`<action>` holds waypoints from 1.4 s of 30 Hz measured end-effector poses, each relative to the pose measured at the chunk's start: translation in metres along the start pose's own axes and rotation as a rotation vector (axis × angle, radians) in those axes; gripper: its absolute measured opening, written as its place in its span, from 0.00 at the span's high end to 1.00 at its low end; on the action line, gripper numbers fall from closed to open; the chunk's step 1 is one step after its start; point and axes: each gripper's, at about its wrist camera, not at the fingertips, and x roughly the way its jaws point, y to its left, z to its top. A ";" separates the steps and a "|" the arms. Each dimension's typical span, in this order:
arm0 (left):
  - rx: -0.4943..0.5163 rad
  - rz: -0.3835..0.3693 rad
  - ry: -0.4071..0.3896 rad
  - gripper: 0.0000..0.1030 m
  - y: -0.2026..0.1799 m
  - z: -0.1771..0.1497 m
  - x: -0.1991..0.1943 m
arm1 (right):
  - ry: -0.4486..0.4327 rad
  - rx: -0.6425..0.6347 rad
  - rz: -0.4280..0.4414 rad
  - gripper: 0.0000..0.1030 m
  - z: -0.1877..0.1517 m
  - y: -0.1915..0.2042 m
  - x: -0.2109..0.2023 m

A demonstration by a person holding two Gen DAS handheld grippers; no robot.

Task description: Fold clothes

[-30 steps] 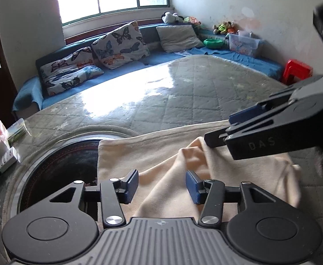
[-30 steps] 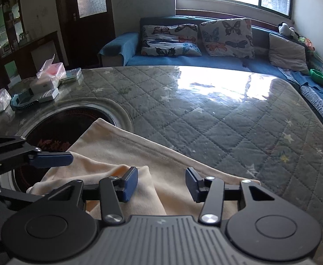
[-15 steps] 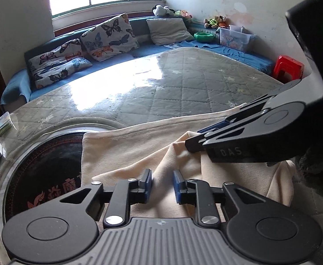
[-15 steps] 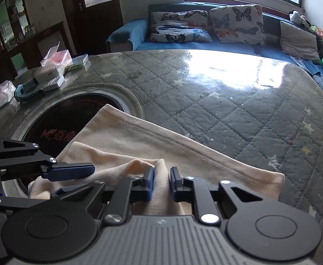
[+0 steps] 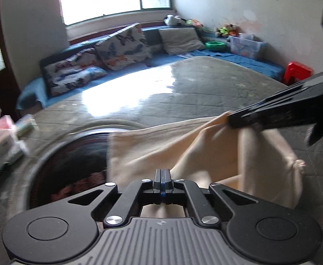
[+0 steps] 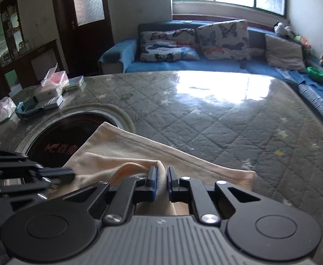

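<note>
A cream garment lies on the quilted grey table cover, partly over a round dark inset. My left gripper is shut on the garment's near edge. My right gripper is shut on a bunched fold of the same garment. In the left wrist view the right gripper shows at the right, lifting the cloth into a raised fold. In the right wrist view the left gripper shows at the lower left, at the cloth's edge.
The round dark inset sits in the table. Tissue packs and boxes lie at the table's left edge. A blue sofa with butterfly cushions runs behind. A red stool stands at the right.
Both grippers went from open to shut on the garment. The cloth is now pulled up off the table between them.
</note>
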 end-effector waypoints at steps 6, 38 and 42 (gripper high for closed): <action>-0.077 -0.047 -0.011 0.99 0.025 -0.007 -0.026 | -0.038 0.011 -0.002 0.92 -0.012 0.002 -0.029; 0.162 -0.086 -0.107 0.95 -0.025 0.003 -0.015 | -0.016 -0.011 0.052 0.87 -0.017 0.013 -0.035; 0.173 -0.059 -0.111 0.95 -0.025 -0.004 -0.028 | -0.019 -0.009 0.065 0.80 -0.014 0.012 -0.041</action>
